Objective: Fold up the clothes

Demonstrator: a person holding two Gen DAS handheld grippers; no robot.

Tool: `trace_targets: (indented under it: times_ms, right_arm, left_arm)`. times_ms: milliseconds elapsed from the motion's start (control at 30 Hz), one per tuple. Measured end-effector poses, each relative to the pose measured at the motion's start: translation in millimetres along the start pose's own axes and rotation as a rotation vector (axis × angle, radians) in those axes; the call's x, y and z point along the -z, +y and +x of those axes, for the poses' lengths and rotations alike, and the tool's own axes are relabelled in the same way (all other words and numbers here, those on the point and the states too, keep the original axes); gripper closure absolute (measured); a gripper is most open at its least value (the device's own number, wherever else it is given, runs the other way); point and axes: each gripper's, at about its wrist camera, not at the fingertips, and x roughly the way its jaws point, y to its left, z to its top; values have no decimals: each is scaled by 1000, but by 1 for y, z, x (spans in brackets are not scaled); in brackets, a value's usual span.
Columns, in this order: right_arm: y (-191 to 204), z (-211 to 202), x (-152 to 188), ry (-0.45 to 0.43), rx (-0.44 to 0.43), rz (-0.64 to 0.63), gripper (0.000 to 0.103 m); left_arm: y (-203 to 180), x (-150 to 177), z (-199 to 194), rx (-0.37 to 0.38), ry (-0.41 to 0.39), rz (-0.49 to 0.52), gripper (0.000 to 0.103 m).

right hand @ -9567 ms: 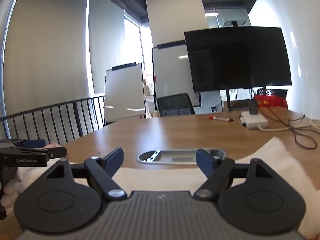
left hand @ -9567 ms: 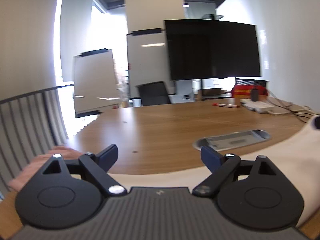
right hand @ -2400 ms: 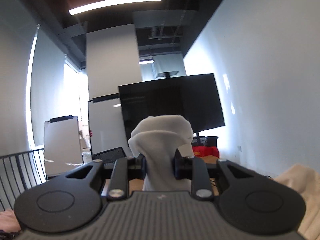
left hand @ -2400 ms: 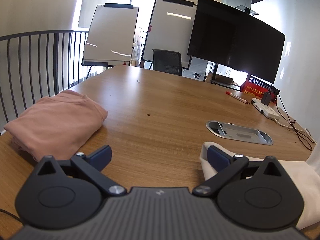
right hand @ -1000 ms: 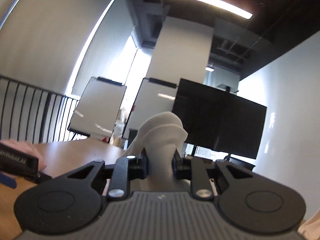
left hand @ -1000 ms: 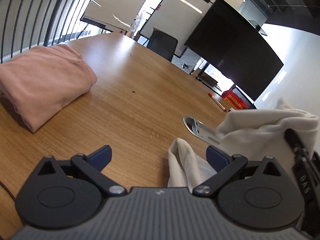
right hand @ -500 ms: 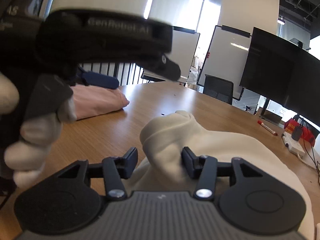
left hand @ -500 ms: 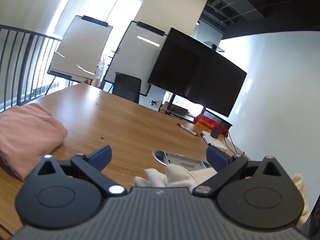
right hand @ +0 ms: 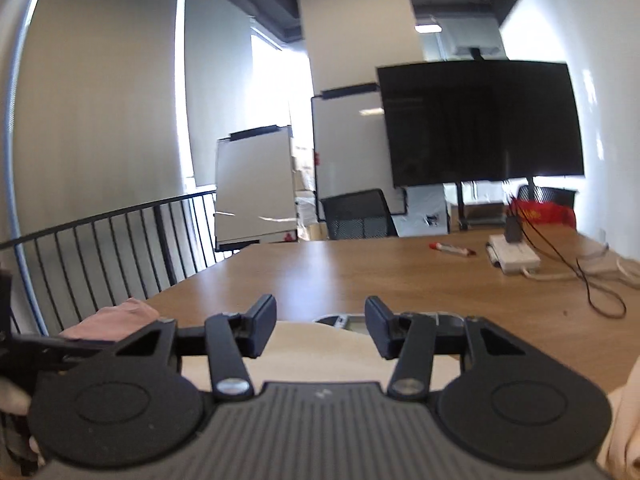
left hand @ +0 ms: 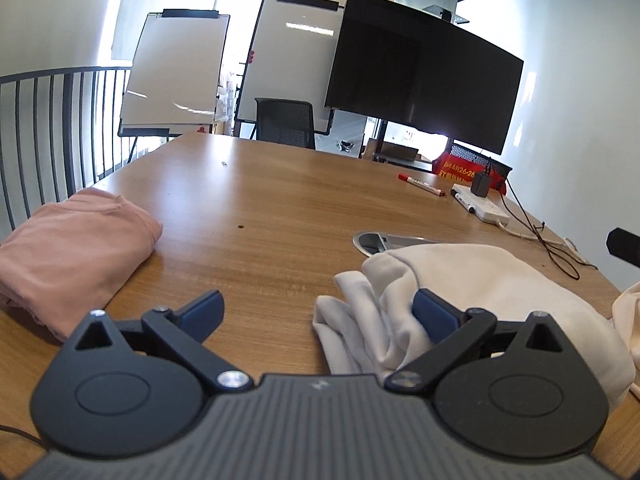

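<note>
A crumpled white garment (left hand: 460, 280) lies on the wooden table (left hand: 280, 208), bunched at its left end. My left gripper (left hand: 316, 312) stands open just over that bunched end; its right fingertip (left hand: 432, 316) sits against the folds and the left one is over bare wood. My right gripper (right hand: 320, 330) is open above the same white garment (right hand: 320, 350), its jaws closing slightly with nothing between them. A folded pink garment (left hand: 72, 252) rests at the table's left edge, and the right wrist view shows this pink garment (right hand: 116, 320) too.
A metal cable port (left hand: 384, 240) is set in the table just beyond the white garment. Farther back lie a red marker (left hand: 420, 185) and a power strip (left hand: 486, 210) with trailing cables. A railing (left hand: 48, 120) runs along the left. Another cream cloth (left hand: 628, 312) shows at the right edge.
My right gripper opened and let go of the white garment, which dropped onto the table, then drew back from it. My left gripper rolled level and shifted over the garment's bunched end.
</note>
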Motion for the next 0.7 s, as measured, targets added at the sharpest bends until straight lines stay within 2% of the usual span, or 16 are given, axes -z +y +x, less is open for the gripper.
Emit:
trace_targets:
  times_ms: [67,200,267,333,400,467,600,700]
  right_arm:
    - [-42,2,3,70,-23,106,50]
    - [-73,4,39,227,-82,142,51]
    - [-58,7,65,201,-37,-1,51]
    - [-38,9,83,179,4,-65,49]
    - [-30,7,92,167,35,-110,49]
    - [-26,6,99,155,54,-152,49]
    - [-22,-11,113,134,57,-177,49]
    - [-19,-10,116,126,54,-196,49]
  left_arm:
    - [3,2,6,-11,51,-9,1]
    - [12,5,17,3,137,-47,0]
    - [15,6,17,9,152,-47,0]
    - [15,6,14,10,147,-44,0]
    - [12,5,4,10,71,-23,2]
    - [4,5,-13,13,-66,11,5]
    - [-10,9,-45,143,-278,38,5]
    - [-22,17,-55,256,-336,63,16]
